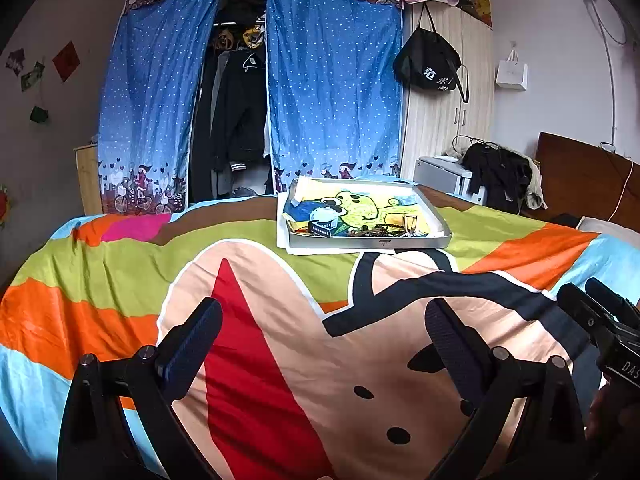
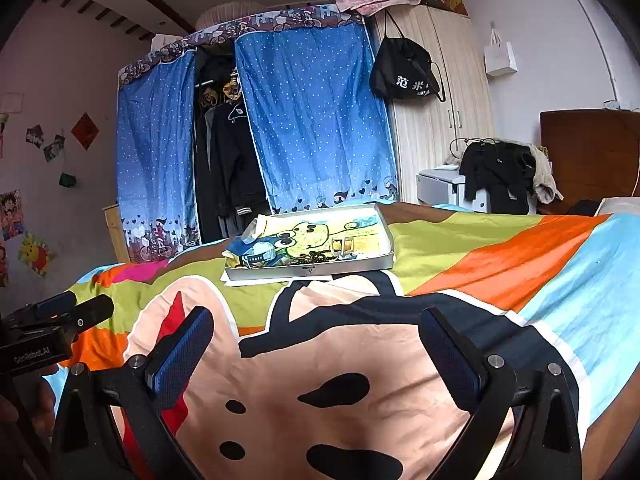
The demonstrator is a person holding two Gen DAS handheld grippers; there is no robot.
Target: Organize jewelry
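Note:
A shallow silver tray lined with a cartoon picture sits on the bed, well ahead of both grippers. Along its near side lie dark bead strings, a small dark blue clip-like piece and a pair of gold rings or bands. My left gripper hangs open over the bedspread, nothing between its fingers. Open and empty too, my right gripper is beside it; the right gripper's body shows at the left wrist view's right edge.
The bed carries a colourful cartoon bedspread. Behind it stand a blue curtained wardrobe, a wooden closet with a black bag, a small white cabinet draped with dark clothes and the brown headboard at right.

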